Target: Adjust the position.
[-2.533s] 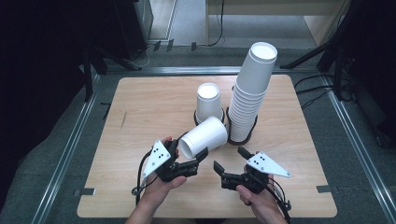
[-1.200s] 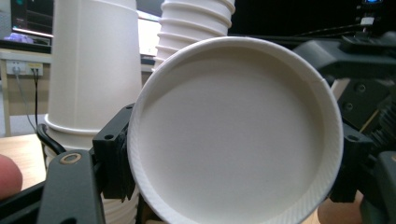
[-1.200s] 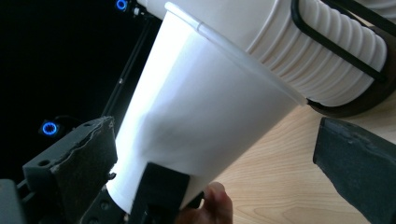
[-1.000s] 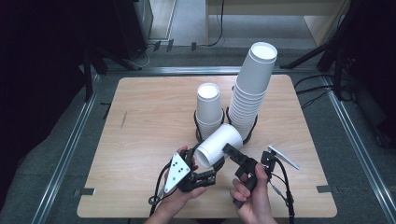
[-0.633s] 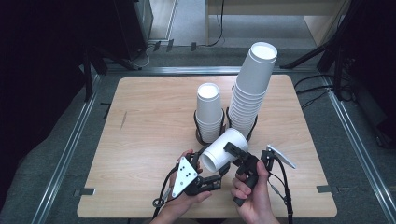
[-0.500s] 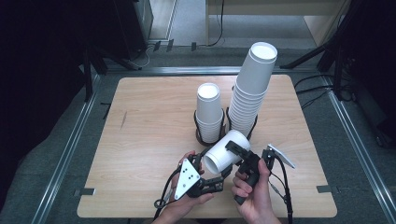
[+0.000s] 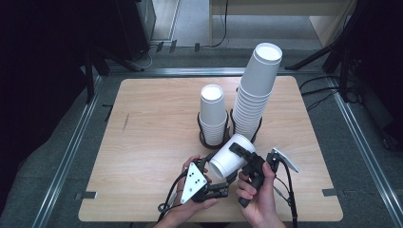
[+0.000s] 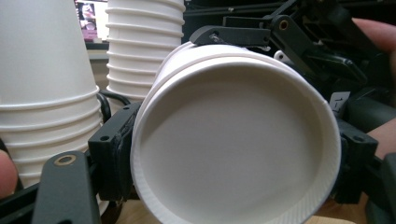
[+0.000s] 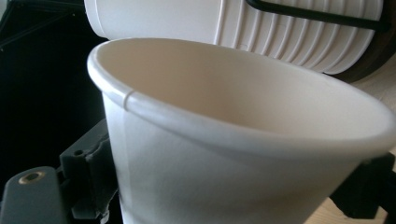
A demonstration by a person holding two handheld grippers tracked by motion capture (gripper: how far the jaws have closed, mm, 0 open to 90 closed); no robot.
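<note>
Since 2.5 s ago, paper cup (image 7: 233,155) shifted from left-centre to lower centre, before short cup stack (image 7: 212,115); R gripper (image 7: 248,159) jaws just closed on its rim end. L gripper (image 7: 223,183) jaws just eased open, pads still at base. Cup light, thin-walled, crushable: grip gently near stiff rim; both hands low, grippers angled inward.

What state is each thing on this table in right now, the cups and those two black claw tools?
Loose paper cup: on its side, lifted off the table, held between both grippers.
Left gripper: jaws just opening, pads either side of the cup's bottom.
Right gripper: jaws just closing, clamped at the cup's rim.
Short cup stack: upside down, upright in a black ring.
Tall cup stack: upside down, leaning slightly.
</note>
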